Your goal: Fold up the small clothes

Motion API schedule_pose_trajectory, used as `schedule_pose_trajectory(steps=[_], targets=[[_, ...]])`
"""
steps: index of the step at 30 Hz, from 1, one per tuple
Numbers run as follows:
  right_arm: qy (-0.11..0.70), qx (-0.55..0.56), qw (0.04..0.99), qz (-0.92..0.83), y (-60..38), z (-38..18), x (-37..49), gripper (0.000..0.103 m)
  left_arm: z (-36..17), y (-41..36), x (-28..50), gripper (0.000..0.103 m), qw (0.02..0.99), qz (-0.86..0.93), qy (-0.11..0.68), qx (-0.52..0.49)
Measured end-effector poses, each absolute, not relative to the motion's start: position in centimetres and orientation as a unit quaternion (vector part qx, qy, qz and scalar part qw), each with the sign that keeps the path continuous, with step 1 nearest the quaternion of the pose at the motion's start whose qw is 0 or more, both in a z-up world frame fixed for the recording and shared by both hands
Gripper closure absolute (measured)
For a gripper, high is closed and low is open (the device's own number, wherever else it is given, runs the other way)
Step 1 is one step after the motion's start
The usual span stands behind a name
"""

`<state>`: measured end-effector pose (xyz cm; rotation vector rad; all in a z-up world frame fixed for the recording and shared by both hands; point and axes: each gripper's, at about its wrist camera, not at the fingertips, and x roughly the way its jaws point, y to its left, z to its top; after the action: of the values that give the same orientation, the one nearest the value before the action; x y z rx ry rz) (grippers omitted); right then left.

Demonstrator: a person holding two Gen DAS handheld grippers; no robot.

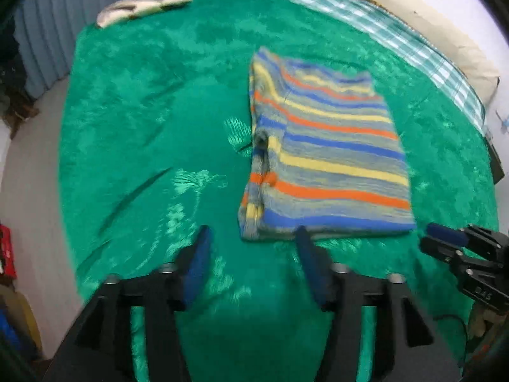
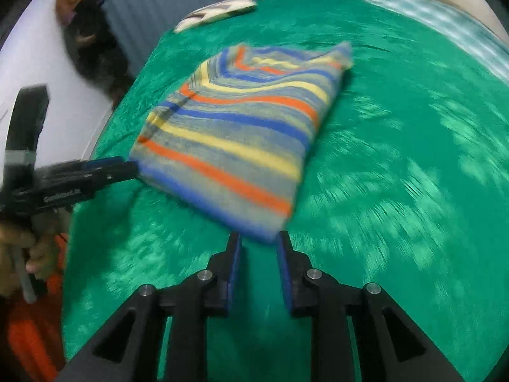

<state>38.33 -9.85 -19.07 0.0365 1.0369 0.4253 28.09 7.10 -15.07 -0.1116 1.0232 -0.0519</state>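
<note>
- On green plush blanket [image 1: 143, 102]: striped garment [image 1: 324, 156], folded into a rectangle, lying flat.
- Near its front edge: left gripper [image 1: 253, 238], spread wide, empty.
- At its near corner: right gripper [image 2: 257, 243], parted, pinching nothing.
- Far back: pale pillow [image 1: 143, 4].

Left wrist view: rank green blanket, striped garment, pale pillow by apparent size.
1. green blanket
2. striped garment
3. pale pillow, which lies farthest from the camera, so its true size against the garment is unsure.
</note>
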Motion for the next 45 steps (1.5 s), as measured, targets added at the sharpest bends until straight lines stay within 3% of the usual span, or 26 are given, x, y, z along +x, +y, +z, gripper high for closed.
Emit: schedule_pose_trajectory(steps=[1,2,3,15,19,24,31,32,33,34,35,36,45], targets=[[0.483,0.021,0.854,0.194,-10.2,-18.3,37.4,0.055,-14.1,7.0,27.4,0.027,0.876,-0.019,0.479,-0.048],[0.471,0.022,0.862,0.185,-10.5,-17.4,36.5,0.038,-13.5,7.0,26.9,0.025,0.882,-0.015,0.469,-0.042],[0.457,0.023,0.872,0.177,-10.8,-16.5,35.4,0.034,-13.0,6.8,26.4,0.023,0.886,-0.014,0.463,-0.037],[0.434,0.079,0.882,0.166,-10.7,-14.6,30.4,0.034,-10.3,6.0,24.8,0.022,0.9,-0.002,0.436,-0.002],[0.437,0.075,0.879,0.175,-10.1,-15.1,31.0,0.034,-10.9,6.8,26.2,0.013,0.9,-0.032,0.434,-0.018],[0.43,0.112,0.879,0.17,-11.8,-15.7,36.3,0.028,-13.6,10.1,33.6,0.011,0.879,-0.074,0.458,-0.109],[0.472,0.196,0.842,0.173,-12.1,-20.4,49.0,0.028,-19.5,8.1,42.5,0.011,0.845,-0.076,0.522,-0.084],[0.484,0.2,0.835,0.17,-11.5,-21.5,50.4,0.029,-19.7,7.5,42.9,0.013,0.847,-0.078,0.52,-0.076],[0.487,0.201,0.833,0.17,-10.8,-22.3,51.4,0.04,-19.7,6.8,43.1,0.04,0.848,-0.087,0.517,-0.072],[0.479,0.194,0.836,0.183,-9.9,-22.4,51.9,0.055,-19.7,5.9,43.4,0.09,0.842,-0.11,0.524,-0.071],[0.478,0.177,0.839,0.193,-9.1,-22.2,52.2,0.072,-19.5,5.2,43.5,0.089,0.839,-0.111,0.53,-0.063],[0.481,0.145,0.844,0.186,-8.0,-21.7,52.4,0.077,-18.8,4.6,43.4,0.09,0.845,-0.1,0.523,-0.045],[0.363,0.055,0.912,0.182,-9.0,-10.2,47.1,0.078,-8.8,1.1,39.7,0.088,0.897,-0.149,0.413,-0.053]])
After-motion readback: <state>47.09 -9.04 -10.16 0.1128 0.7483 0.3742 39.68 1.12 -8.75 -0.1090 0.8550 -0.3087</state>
